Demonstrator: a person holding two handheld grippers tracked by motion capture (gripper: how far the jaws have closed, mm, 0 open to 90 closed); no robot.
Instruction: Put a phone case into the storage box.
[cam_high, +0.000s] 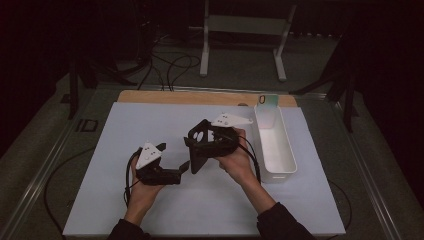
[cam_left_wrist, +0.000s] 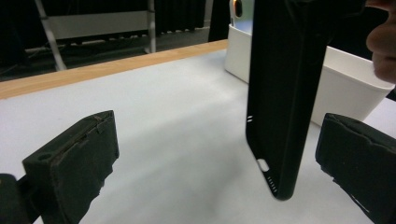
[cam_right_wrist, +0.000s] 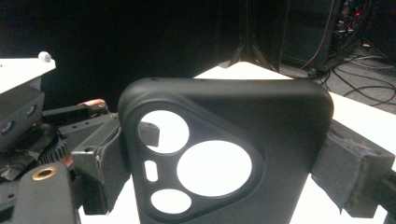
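Note:
A black phone case (cam_high: 196, 161) with round camera cut-outs hangs upright above the white mat, and my right gripper (cam_high: 202, 142) is shut on its upper part. In the right gripper view the case (cam_right_wrist: 280, 121) is clamped by its two side edges between the jaws of the right gripper (cam_right_wrist: 224, 186). My left gripper (cam_high: 172, 157) is open just left of the case, pointing at its lower end. In the left gripper view the case (cam_left_wrist: 280, 102) hangs edge-on between the open jaws of the left gripper (cam_left_wrist: 218, 123), nearer the right-hand jaw and touching neither.
A long white bin (cam_high: 290, 150) stands to the right of my hands, also seen behind the case (cam_left_wrist: 345, 79). A small pale object (cam_high: 267, 100) leans at its far end. The white mat (cam_high: 150, 210) lies over a wooden table edge (cam_high: 175, 96). Cables and a stand lie on the floor beyond.

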